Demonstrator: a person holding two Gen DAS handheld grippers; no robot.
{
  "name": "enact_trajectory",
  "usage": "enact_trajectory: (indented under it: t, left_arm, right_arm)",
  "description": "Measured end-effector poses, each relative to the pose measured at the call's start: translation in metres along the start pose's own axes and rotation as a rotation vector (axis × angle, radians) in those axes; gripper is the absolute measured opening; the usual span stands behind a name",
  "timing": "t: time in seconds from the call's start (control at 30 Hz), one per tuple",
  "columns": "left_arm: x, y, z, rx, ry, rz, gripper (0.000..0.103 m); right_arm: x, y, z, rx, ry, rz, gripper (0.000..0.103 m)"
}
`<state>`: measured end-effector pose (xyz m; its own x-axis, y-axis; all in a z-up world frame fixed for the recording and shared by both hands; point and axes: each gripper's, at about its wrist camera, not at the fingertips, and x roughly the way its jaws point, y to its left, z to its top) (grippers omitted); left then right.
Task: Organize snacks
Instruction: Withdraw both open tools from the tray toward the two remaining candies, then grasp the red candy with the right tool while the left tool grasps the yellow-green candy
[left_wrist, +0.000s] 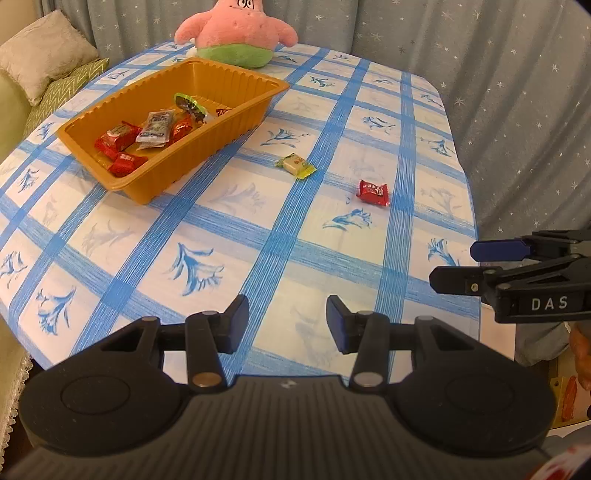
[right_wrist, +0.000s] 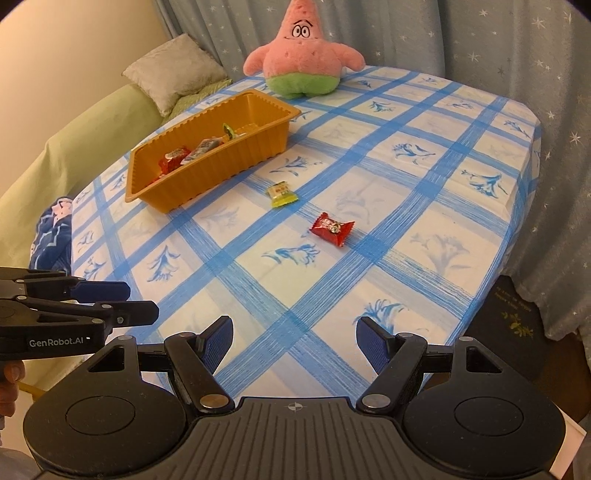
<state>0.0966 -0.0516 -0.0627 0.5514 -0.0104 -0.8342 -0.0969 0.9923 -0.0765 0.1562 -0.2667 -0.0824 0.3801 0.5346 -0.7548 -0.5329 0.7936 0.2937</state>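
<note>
Both grippers, left (left_wrist: 286, 321) and right (right_wrist: 295, 341), hang apart, empty; the red candy (right_wrist: 331, 229) (probably slick) could skid from closing fingers.

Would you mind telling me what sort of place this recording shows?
Most likely a home living room: a sofa with cushions, starry curtains, and a Patrick Star plush on a table with a blue plaid cloth.

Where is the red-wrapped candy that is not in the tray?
The red candy lies loose on the tablecloth, right of the yellow-green candy, apart from the orange tray.
</note>
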Motion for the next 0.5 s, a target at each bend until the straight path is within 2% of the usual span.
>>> enact_trajectory:
  t: [0.3, 0.5]
  left_arm:
    - [0.013, 0.001, 0.014, 0.012, 0.004, -0.002, 0.045]
    - [0.025, 0.004, 0.022, 0.011, 0.004, 0.006, 0.045]
  right_arm:
    - [0.01, -0.011, 0.007, 0.01, 0.0, -0.015, 0.074]
    - [0.026, -0.02, 0.01, -0.068, -0.005, -0.059, 0.074]
